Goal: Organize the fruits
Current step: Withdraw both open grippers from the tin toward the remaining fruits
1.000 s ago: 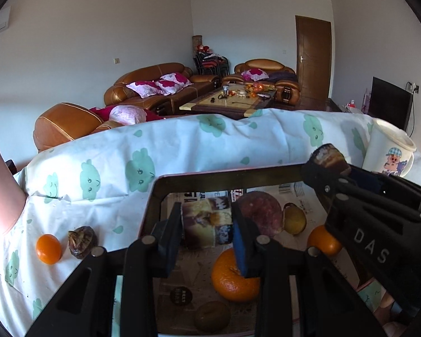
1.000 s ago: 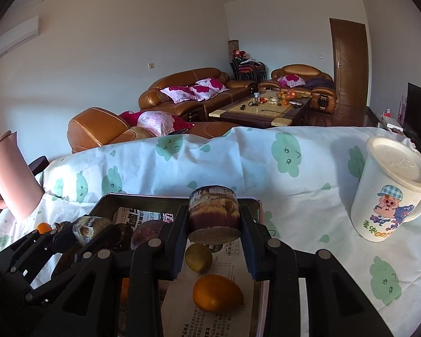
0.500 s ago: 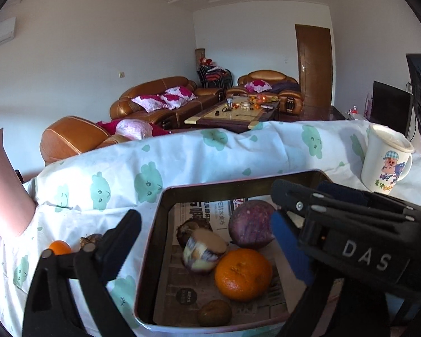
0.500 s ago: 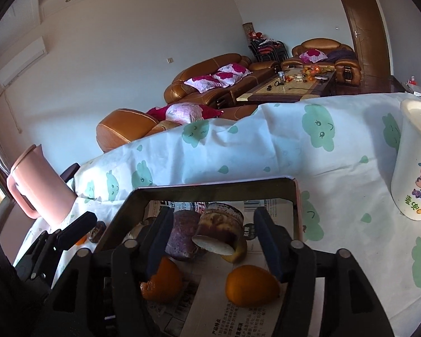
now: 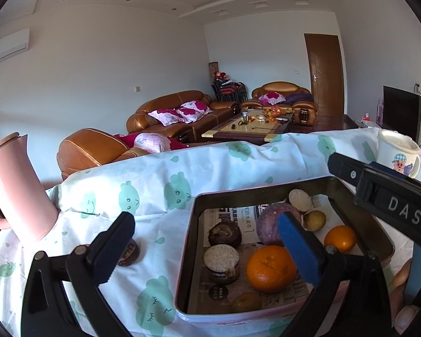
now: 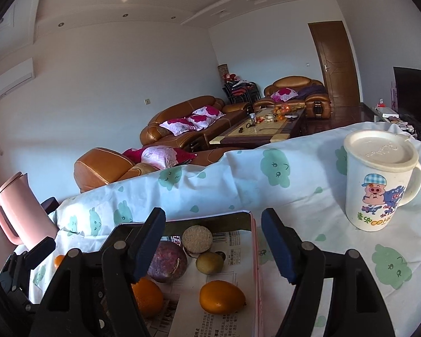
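Note:
A pink-rimmed tray [image 5: 186,255] lined with newspaper holds several fruits: a big orange [image 5: 270,269], a purple fruit [image 5: 276,227], a small orange [image 5: 340,239] and brown cut-end fruits [image 5: 221,264]. My left gripper [image 5: 205,248] stands wide open over the tray's left wall, holding nothing. A dark fruit [image 5: 129,252] lies on the cloth outside the tray, half hidden by the left finger. My right gripper [image 6: 213,247] hangs over the tray's far right corner, jaws opening. A cut-end fruit [image 6: 197,239] lies beyond them, touching neither pad.
A lidded cartoon mug [image 6: 379,182] stands on the cloth right of the tray. At the table's left edge is a pink jug [image 5: 16,188]. A small orange [image 6: 59,260] lies left of the tray. Beyond the table are sofas and a coffee table.
Both grippers opened and let go of their brown cut-end fruits, which now lie in the tray. Both grippers drew back, so more of the tray and room shows.

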Motion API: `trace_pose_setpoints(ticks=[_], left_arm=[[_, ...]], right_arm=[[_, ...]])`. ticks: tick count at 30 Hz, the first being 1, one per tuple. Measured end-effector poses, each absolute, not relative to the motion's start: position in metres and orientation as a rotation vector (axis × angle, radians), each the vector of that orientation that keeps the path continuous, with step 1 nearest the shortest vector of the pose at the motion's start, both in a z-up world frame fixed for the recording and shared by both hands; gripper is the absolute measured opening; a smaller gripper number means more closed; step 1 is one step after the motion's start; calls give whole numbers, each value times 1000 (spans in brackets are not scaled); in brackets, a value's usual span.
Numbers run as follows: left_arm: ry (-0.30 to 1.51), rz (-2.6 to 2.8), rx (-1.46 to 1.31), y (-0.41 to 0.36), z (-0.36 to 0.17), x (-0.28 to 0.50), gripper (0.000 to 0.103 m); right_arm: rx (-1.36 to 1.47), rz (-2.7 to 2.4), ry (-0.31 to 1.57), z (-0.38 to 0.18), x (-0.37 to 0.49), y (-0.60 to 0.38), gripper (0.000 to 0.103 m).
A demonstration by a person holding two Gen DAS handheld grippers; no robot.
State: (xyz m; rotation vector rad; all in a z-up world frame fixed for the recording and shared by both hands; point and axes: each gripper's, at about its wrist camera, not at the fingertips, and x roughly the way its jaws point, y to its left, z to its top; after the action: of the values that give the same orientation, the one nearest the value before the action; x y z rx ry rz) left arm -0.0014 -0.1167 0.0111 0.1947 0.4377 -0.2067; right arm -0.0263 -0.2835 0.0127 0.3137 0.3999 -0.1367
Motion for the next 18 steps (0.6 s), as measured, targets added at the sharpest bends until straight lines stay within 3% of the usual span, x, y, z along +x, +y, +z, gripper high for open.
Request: trace_pose_setpoints(ticks=[18], left_arm=[[480, -139, 141, -56, 9, 2, 103]], right_arm=[[189, -219, 373, 15, -40, -237, 72]])
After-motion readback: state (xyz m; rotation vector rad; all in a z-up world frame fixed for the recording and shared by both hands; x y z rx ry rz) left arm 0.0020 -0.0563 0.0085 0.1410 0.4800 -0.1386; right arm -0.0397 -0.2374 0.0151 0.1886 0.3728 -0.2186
